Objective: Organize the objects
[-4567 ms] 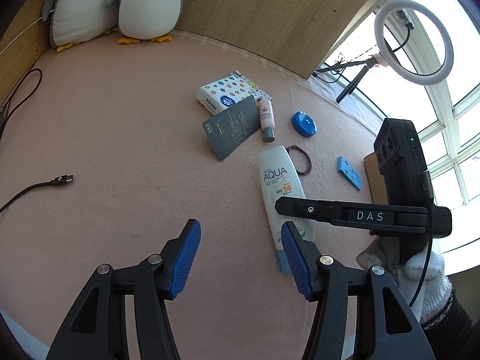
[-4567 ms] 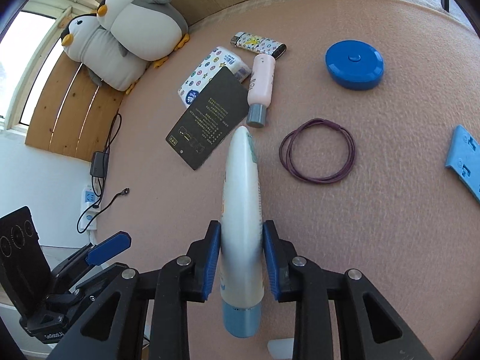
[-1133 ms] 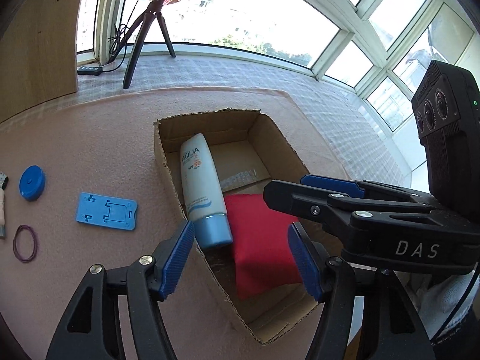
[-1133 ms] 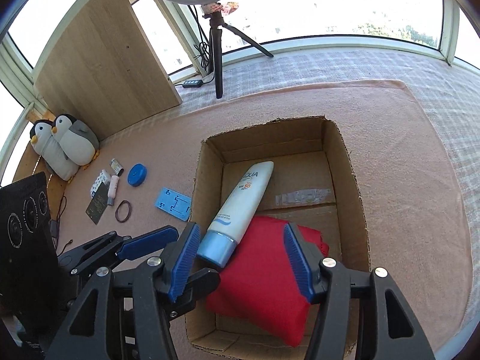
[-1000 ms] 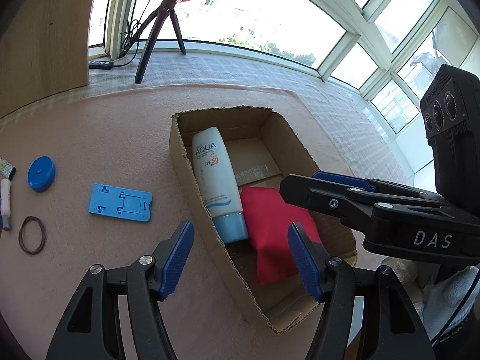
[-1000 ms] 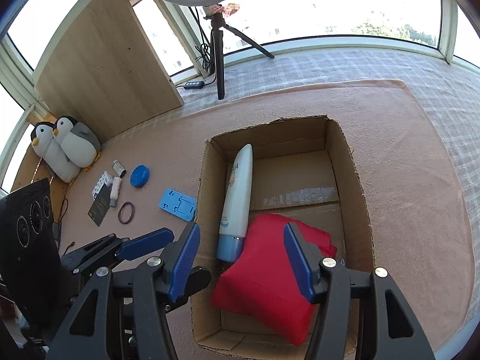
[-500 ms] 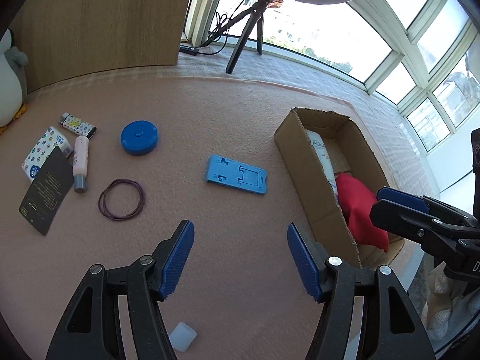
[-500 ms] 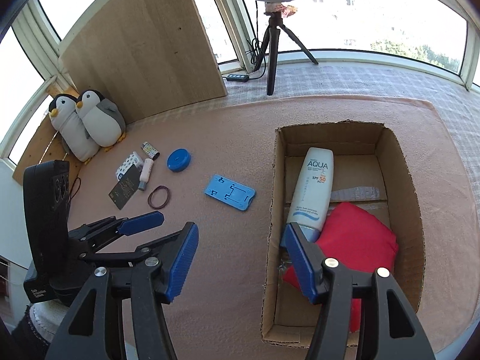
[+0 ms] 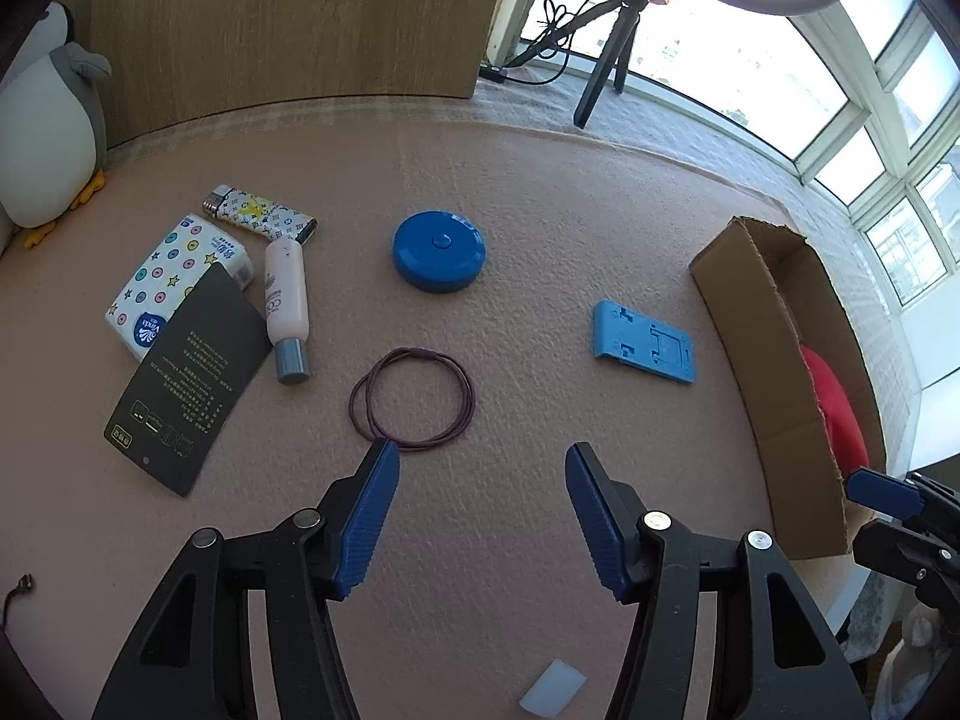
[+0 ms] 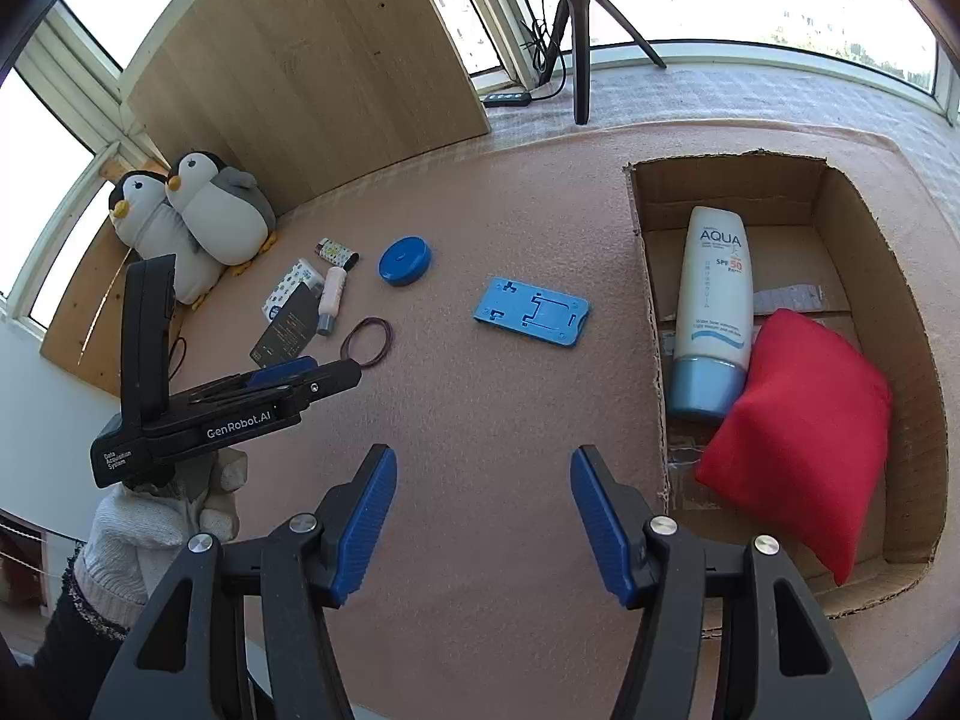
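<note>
The cardboard box (image 10: 648, 276) holds the AQUA sunscreen tube (image 10: 711, 306) and a red cushion (image 10: 798, 426); its wall shows in the left wrist view (image 9: 774, 360). On the pink mat lie a blue phone stand (image 9: 645, 342), a round blue case (image 9: 439, 251), a purple hair band (image 9: 413, 399), a pink bottle (image 9: 287, 306), a lighter (image 9: 259, 219), a tissue pack (image 9: 171, 282) and a dark card (image 9: 186, 384). My left gripper (image 9: 480, 510) is open and empty just short of the hair band. My right gripper (image 10: 483, 516) is open and empty left of the box.
Two plush penguins (image 10: 192, 222) sit at the back left by a wooden board (image 10: 312, 66). A ring-light tripod (image 10: 579, 24) stands at the window. A small white piece (image 9: 552, 690) lies near the mat's front edge. A cable end (image 9: 18, 588) lies at the left.
The sunscreen tube was dropped into the box and my right gripper opened and drew back. My left gripper swung left from the box to the loose items and came closer to the hair band.
</note>
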### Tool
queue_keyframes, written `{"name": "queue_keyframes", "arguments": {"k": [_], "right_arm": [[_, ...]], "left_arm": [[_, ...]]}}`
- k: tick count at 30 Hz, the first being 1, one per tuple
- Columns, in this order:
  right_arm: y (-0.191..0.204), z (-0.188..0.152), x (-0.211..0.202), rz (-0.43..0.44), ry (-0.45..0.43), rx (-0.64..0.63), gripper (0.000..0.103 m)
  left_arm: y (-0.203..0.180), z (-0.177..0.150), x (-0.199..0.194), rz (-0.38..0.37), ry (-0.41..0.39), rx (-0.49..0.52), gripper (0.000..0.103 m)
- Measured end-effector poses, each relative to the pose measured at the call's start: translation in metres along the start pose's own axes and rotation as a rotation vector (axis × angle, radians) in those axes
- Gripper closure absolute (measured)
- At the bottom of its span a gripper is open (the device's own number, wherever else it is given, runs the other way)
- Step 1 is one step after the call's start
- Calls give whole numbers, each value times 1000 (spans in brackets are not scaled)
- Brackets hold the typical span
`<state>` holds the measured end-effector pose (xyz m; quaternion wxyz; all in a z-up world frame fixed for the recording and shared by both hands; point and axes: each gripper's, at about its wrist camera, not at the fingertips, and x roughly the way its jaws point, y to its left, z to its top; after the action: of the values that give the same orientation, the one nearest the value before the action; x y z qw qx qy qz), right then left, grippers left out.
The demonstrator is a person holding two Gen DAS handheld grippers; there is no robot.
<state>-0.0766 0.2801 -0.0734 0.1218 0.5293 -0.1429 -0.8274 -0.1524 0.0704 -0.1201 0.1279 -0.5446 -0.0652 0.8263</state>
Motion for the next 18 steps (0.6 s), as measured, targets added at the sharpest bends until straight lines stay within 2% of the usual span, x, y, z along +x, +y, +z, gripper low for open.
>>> {"name": "queue_keyframes", "arguments": {"k": [1, 4, 7, 11, 18], "right_arm": [[1, -1, 1, 1, 2, 2, 46], [0, -6, 3, 0, 13, 15, 46], [-3, -11, 5, 4, 22, 38, 46], [-7, -16, 4, 5, 26, 64, 46], [-8, -22, 6, 3, 39, 79, 46]], "left_arm": [[-1, 2, 3, -8, 6, 7, 50], [-6, 8, 13, -35, 22, 27, 55], [-10, 11, 24, -27, 42, 64, 59], [-11, 14, 42, -15, 94, 107, 61], [-8, 9, 40, -22, 123, 151, 61]]}}
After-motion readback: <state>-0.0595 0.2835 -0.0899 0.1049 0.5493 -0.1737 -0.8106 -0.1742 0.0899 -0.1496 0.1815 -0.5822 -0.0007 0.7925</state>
